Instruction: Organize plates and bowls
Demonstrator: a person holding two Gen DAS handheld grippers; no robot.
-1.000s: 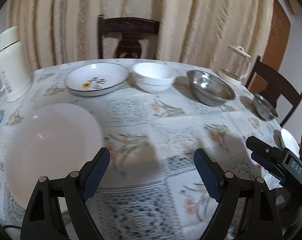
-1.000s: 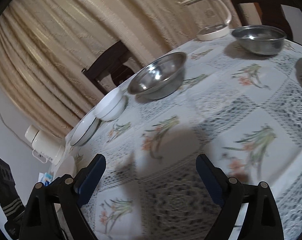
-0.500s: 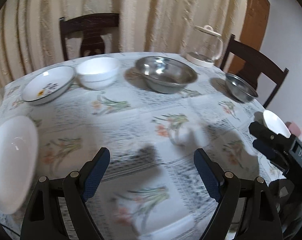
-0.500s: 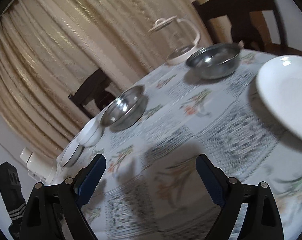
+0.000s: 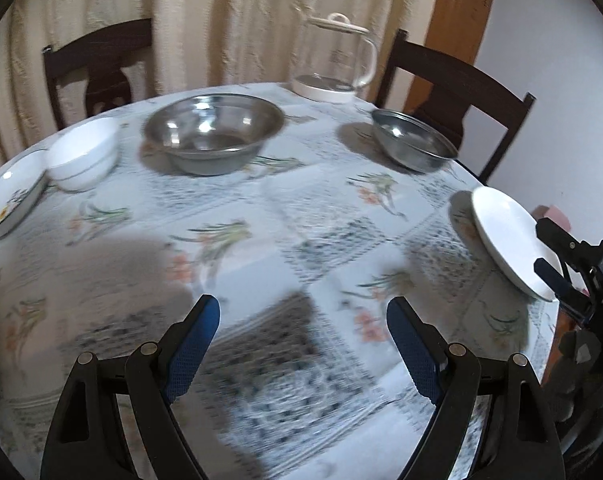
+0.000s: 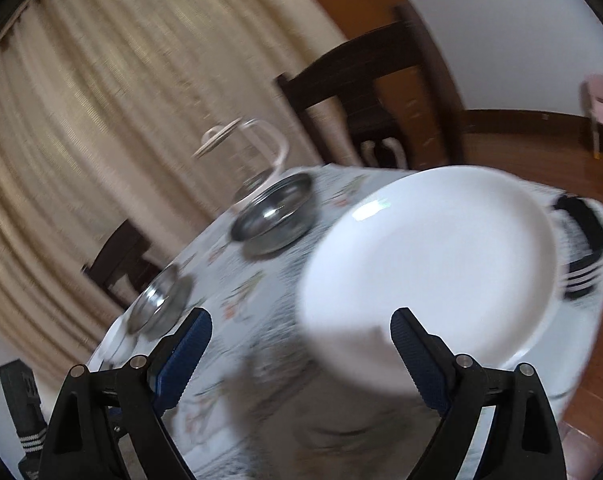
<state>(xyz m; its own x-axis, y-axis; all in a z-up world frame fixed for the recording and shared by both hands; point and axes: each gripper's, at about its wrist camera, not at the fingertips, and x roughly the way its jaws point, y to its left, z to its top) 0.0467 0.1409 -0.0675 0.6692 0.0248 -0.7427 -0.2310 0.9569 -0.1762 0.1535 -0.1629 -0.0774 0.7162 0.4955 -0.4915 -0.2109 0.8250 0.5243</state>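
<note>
Cream curtains (image 5: 229, 20) hang behind our round table (image 5: 301, 240) with its floral cloth. Our left gripper (image 5: 303, 344) hovers spread wide and empty over blurred cloth. Our right gripper (image 6: 301, 348), jaws also apart, holds nothing just before the white plate (image 6: 429, 272) at the table's edge, its near rim smeared by motion.

- Two steel bowls (image 5: 214, 136) (image 5: 413, 145) are counted.
- One white bowl (image 5: 83, 153).
- Two plates (image 5: 509, 242) (image 5: 11, 196).
- One glass kettle (image 5: 333, 60).
- Two chairs (image 5: 97, 66) (image 5: 453, 88).
</note>
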